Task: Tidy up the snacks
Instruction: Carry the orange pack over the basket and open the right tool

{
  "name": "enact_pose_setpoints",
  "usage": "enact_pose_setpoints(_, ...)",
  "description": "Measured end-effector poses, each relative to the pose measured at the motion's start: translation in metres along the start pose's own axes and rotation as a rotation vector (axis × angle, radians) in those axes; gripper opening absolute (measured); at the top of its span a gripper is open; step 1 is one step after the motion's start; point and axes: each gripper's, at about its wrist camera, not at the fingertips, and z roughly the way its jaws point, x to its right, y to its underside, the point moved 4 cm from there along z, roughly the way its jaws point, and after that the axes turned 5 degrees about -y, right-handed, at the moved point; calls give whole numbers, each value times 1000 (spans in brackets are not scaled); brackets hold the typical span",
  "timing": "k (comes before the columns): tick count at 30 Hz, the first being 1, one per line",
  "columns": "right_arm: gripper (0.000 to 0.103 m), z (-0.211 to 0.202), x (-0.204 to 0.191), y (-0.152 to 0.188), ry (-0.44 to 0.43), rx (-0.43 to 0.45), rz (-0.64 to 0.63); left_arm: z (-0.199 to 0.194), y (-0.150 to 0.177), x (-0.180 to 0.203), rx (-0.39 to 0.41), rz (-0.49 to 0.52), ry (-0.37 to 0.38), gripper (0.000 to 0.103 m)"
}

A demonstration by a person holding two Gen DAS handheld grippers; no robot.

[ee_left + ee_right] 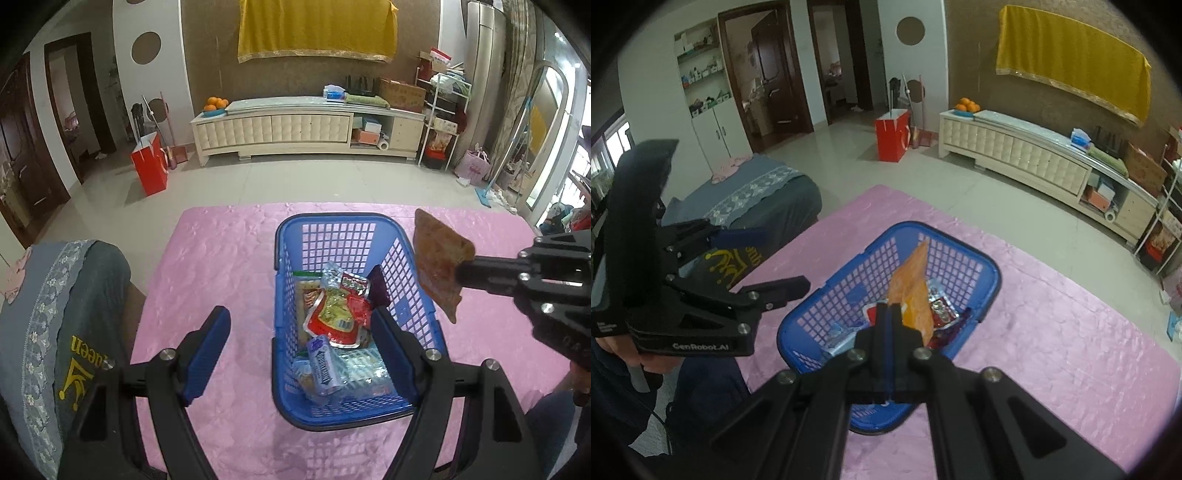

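The right gripper (888, 314) is clamped on one edge of a flat orange snack packet (911, 295), held above the blue plastic lattice basket (406, 408) mid-bench. Judged best: release low inside its rim. The left gripper (299, 352) stands wide, empty.

A yellow cloth (317, 31) hangs top centre. Oranges (215, 103) sit on a cream cabinet (280, 127) below. A red bag (149, 166) stands left.
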Motion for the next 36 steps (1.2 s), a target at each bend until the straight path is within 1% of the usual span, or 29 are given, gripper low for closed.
enact_pose_setpoints(5,1,18,-4,-1,7,-35,-11,9,5,-12,-6,-11,13,77)
enact_pose_setpoints(11,1,45,2,-3,32,-76,-6,30,7,-23,-33,-29,21,77)
enact_pose_setpoints(13,1,53,8,-2,59,-81,-14,35,8,-24,-35,-26,15,77)
enact_pose_setpoints(15,1,60,10,-2,56,-92,-21,43,7,-26,-36,-24,2,77)
enact_pose_setpoints(18,1,73,14,-4,67,-113,-38,52,5,-27,-38,-36,21,77)
enact_pose_setpoints(21,1,85,19,-5,119,-114,-67,61,3,-27,-32,-33,26,77)
enact_pose_setpoints(22,2,88,21,-5,125,-102,-82,63,3,-27,-32,-31,23,77)
enact_pose_setpoints(23,2,91,22,-5,108,-99,-85,66,3,-29,-33,-28,18,77)
enact_pose_setpoints(24,2,96,24,-4,98,-116,-82,68,3,-29,-31,-28,18,77)
enact_pose_setpoints(25,3,100,26,-3,98,-136,-76,69,3,-29,-30,-30,20,77)
enact_pose_setpoints(26,7,105,30,-2,108,-152,-73,70,4,-29,-33,-34,22,77)
enact_pose_setpoints(28,9,105,33,0,154,-138,-84,72,5,-30,-36,-35,18,77)
enact_pose_setpoints(30,19,103,34,3,163,-138,-71,70,8,-29,-35,-27,8,77)
enact_pose_setpoints(31,32,100,35,5,156,-135,-53,68,10,-28,-33,-22,5,77)
enact_pose_setpoints(32,51,97,34,5,157,-125,-45,65,10,-27,-30,-18,4,77)
enact_pose_setpoints(34,71,87,31,6,172,-90,-55,58,12,-25,-14,-14,1,77)
enact_pose_setpoints(35,75,82,29,5,200,-67,-67,53,13,-25,-6,-16,2,77)
enact_pose_setpoints(36,76,77,28,5,221,-55,-70,48,15,-25,4,-21,4,77)
